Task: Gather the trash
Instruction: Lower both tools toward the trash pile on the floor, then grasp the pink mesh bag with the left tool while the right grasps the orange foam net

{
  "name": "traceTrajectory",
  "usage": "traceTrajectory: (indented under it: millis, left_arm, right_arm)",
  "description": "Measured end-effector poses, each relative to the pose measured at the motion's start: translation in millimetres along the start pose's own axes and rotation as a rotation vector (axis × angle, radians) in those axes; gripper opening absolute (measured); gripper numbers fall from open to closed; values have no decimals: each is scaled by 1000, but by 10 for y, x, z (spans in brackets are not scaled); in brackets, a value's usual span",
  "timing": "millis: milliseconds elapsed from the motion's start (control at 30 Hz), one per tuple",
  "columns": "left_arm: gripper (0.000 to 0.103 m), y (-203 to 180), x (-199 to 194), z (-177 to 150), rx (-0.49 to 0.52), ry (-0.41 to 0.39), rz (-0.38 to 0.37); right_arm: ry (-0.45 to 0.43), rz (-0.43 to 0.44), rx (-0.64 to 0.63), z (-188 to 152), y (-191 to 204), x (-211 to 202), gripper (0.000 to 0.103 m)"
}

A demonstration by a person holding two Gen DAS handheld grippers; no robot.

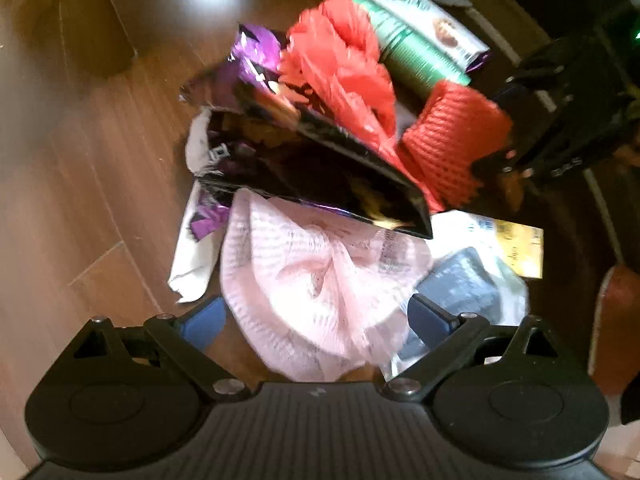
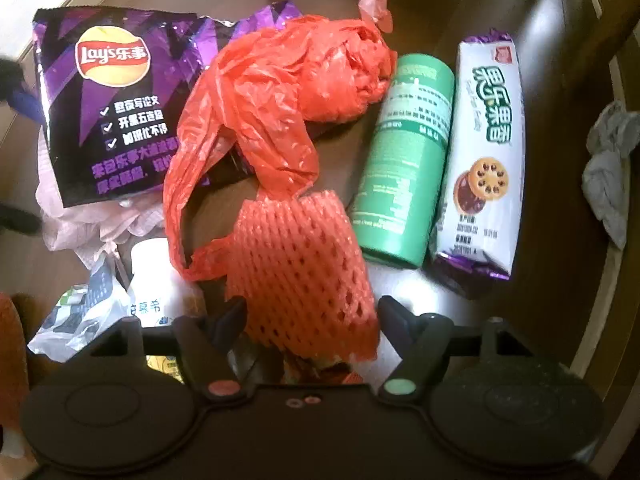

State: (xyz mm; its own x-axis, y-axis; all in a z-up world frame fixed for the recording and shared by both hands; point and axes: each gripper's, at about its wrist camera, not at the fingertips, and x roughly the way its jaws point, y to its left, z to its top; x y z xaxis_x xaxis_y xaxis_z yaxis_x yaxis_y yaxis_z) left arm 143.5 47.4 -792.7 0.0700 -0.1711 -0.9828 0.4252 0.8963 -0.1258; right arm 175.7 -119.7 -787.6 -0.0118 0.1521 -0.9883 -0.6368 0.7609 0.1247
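Trash lies heaped on a wooden floor. My left gripper (image 1: 316,320) points down over a crumpled pink foam net (image 1: 312,272), open, with its blue fingers (image 1: 206,320) on either side of the net. My right gripper (image 2: 310,312) hangs over an orange foam net (image 2: 300,268). It straddles the net's near end, and its jaws stand wide without squeezing it. Beside the orange net lie a red plastic bag (image 2: 280,92), a purple Lay's chip bag (image 2: 112,100), a green can (image 2: 404,160) and a white biscuit packet (image 2: 484,152).
A small white bottle (image 2: 154,280) and a clear plastic bag (image 2: 80,312) lie near the pink net. A yellow-and-white wrapper (image 1: 516,244) sits at its right. Dark furniture (image 2: 580,80) borders the far right, with grey crumpled paper (image 2: 608,168) on it. Bare floor (image 1: 80,160) lies left.
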Motion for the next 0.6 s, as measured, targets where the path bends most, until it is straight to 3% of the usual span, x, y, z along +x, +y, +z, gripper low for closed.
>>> traceTrajectory:
  millis: [133,167,267,333,433,500,600]
  left_arm:
    - [96,48,146,81,-52,14,-18]
    - [92,52,163,99,-63,19,-29]
    - [67,58,181,126,-74,38,-34]
    - [41,104,215,111,-97,58,-26]
    - [32,186,175,77,-146,74,-47]
    - [28,211,95,64,-152,68,-50]
    - [21,264,-63,61,-170,55,-37]
  right_arm:
    - [-24,-11,27,-3,3,0,66]
    - [-28,-18,33,0,2,6,60]
    - [-32,-20,59,-20,8,9,42]
    - [-38,-7,62,-9,1,-4,33]
    - [-48,-6,65,33,0,-14,24]
    - [-60,2,74,39,-21,-79,11]
    - [-86,15,94,49,-48,-229,10]
